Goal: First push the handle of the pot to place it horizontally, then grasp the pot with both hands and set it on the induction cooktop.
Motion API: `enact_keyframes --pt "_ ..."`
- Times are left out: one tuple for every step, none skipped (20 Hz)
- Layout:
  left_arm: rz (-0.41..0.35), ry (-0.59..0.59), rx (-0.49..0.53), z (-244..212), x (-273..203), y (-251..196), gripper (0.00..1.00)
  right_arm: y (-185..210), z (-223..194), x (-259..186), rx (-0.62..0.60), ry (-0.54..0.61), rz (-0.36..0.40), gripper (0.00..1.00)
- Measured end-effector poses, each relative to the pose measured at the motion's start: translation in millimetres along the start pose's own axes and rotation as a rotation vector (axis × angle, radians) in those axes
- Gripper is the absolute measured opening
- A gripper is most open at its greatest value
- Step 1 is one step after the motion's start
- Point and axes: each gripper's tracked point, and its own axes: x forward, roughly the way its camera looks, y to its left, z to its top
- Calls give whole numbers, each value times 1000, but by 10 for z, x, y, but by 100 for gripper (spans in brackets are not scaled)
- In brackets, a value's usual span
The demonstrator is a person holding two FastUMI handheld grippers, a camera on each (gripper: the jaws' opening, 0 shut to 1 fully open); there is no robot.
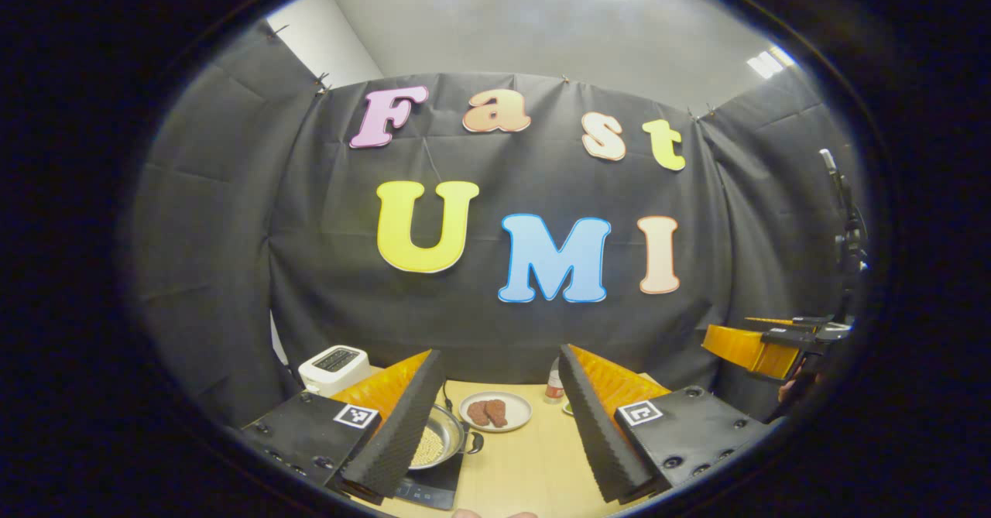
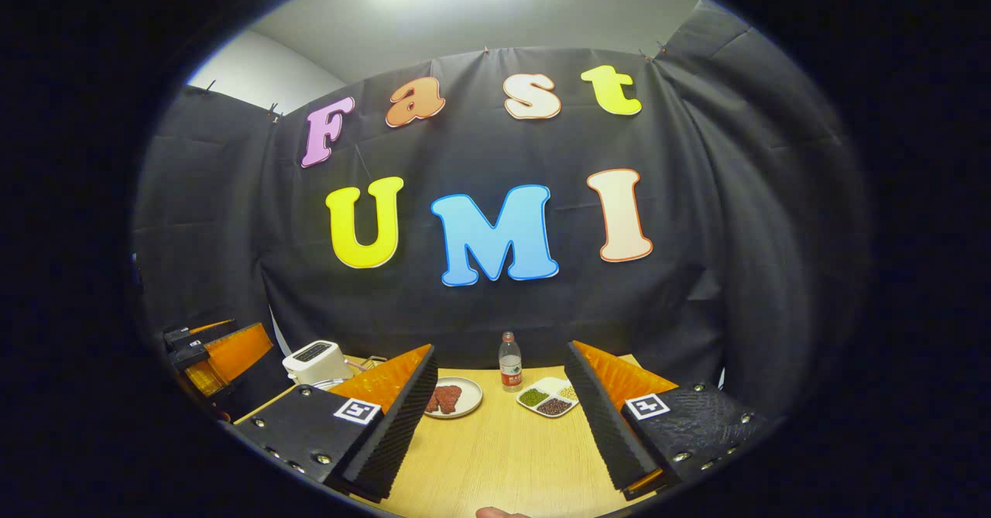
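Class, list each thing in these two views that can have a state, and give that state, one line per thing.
pot: on the induction cooktop, pale beans inside, no lid
plate: holds brown food
divided dish: each compartment filled
bottle: upright, capped
toaster: upright, nothing sticking out
left gripper: open, holding nothing
right gripper: open, holding nothing

pot [image 1: 433, 442] on cooktop [image 1: 430, 488], plate [image 1: 495, 411] behind

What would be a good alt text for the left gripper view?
A metal pot of pale beans sits on a black cooktop on a wooden table, between the open left tool fingers. Behind it: a plate of meat, a toaster.
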Motion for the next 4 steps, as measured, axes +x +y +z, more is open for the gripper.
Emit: enact_keyframes --pt "-7 -11 0 49 -4 5 98 -4 42 3 3 -8 -7 99" --pt "-10 -18 5 98 10 37 99 2 69 4 6 -13 -16 99" --pt "-14 -11 7 126 12 63 98 21 67 -3 9 -8 -24 99" --pt "-19 -13 8 164 8 82 97 65 82 -26 14 -6 -23 99"
